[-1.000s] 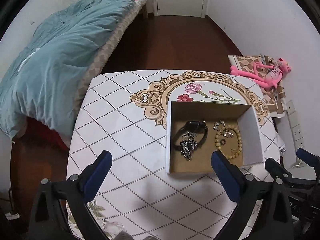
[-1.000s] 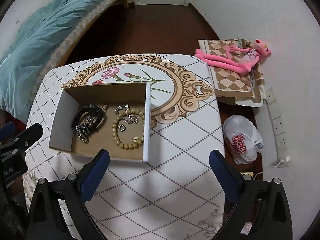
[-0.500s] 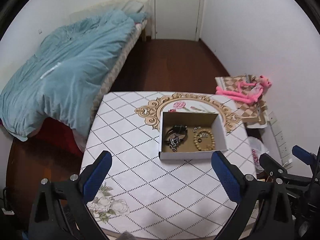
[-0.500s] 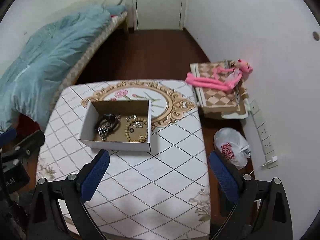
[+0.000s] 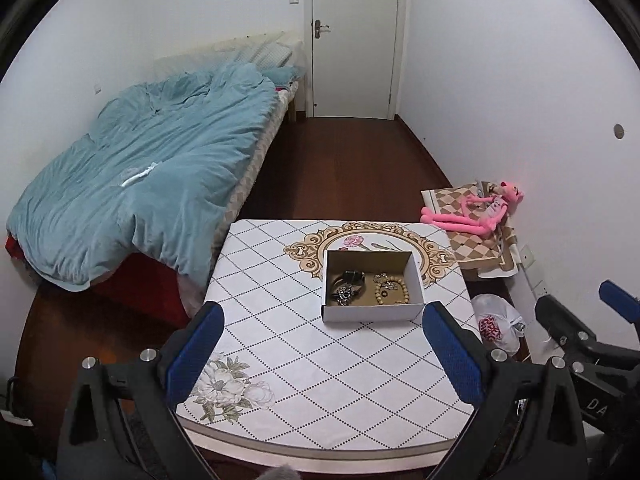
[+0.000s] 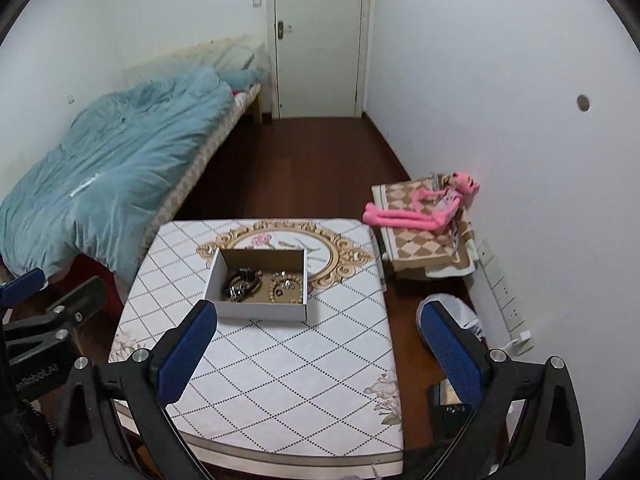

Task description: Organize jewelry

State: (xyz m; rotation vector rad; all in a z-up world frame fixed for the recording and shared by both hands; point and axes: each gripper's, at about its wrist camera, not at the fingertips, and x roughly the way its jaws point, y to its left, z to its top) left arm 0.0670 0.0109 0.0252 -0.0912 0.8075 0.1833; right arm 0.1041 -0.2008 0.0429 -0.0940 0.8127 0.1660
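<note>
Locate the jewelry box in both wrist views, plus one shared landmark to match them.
Left wrist: the cardboard box sits right of centre on the far half of the table, between and beyond the open jaws.
Right wrist: the cardboard box sits left of centre, just beyond the left-hand jaw.
Shared landmark: the pink plush toy by the right wall, right of the box in both views.
</note>
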